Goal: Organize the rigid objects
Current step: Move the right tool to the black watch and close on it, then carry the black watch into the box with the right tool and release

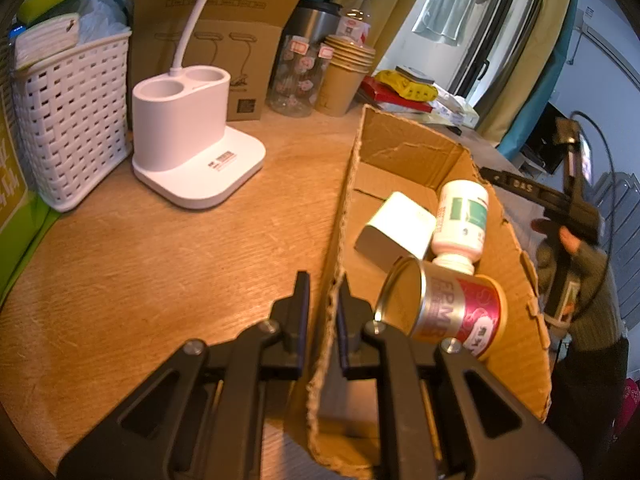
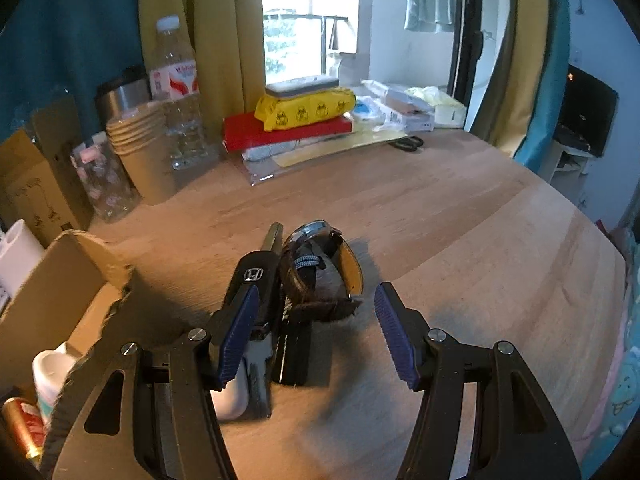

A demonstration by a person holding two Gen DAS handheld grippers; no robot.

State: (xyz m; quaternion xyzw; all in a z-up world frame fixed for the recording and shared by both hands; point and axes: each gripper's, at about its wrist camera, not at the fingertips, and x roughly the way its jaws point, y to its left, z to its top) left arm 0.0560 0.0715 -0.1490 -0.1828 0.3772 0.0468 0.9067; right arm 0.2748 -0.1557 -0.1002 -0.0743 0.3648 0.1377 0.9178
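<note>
My left gripper (image 1: 323,312) is shut on the near wall of an open cardboard box (image 1: 516,280), one finger on each side. The box holds a gold and red can (image 1: 444,308), a white pill bottle (image 1: 460,220) and a small white box (image 1: 396,224). My right gripper (image 2: 316,332) is open just above the table, around a black Honda car key (image 2: 256,276) and a wristwatch with a brown strap (image 2: 320,272). A dark flat object (image 2: 294,356) and a white object (image 2: 230,398) lie under its left finger. The cardboard box also shows in the right wrist view (image 2: 52,292).
A white lamp base (image 1: 192,152), a white woven basket (image 1: 68,128), a brown carton (image 1: 212,40), a glass jar (image 1: 296,76), stacked paper cups (image 2: 144,148), a water bottle (image 2: 180,92) and a pile of packets (image 2: 304,120) line the wooden table's back edge.
</note>
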